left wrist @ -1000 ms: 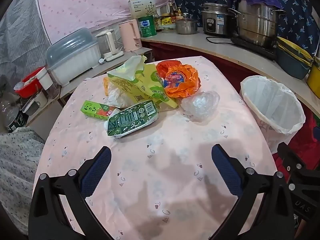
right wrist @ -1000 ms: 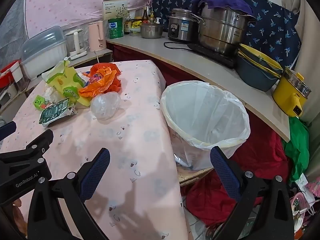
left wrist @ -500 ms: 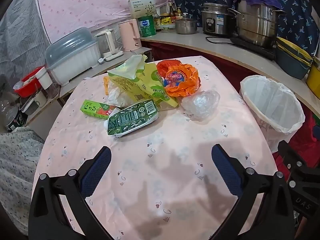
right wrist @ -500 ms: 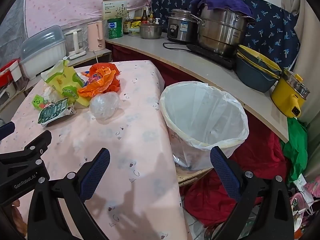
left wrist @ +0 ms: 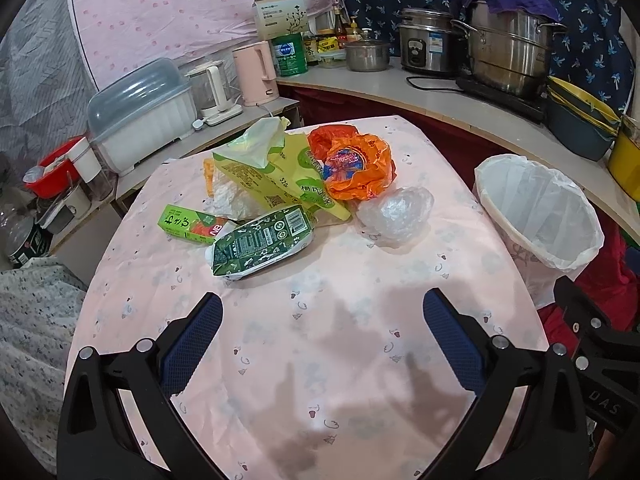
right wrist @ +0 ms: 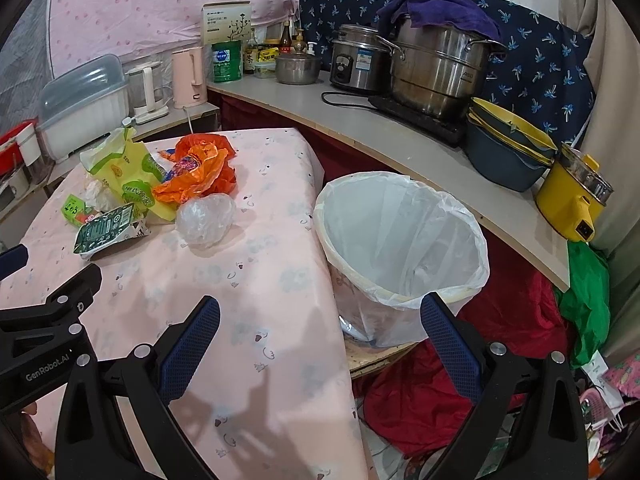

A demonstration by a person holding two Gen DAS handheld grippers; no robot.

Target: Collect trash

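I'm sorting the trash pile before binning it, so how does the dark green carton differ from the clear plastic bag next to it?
The dark green carton is opaque and printed, with a barcode; the clear plastic bag is see-through and unprinted. The carton is flattened with box edges; the bag is crumpled into a rounded ball. The carton lies farther from the lined trash bin; the bag lies nearer to it. Both rest on the pink tablecloth, untouched by either tool.

A table with a pink cloth sits under the jaws. Far ahead is a pink wall sheet. A grey counter curves ahead and to the right, with a blue cloth behind it.
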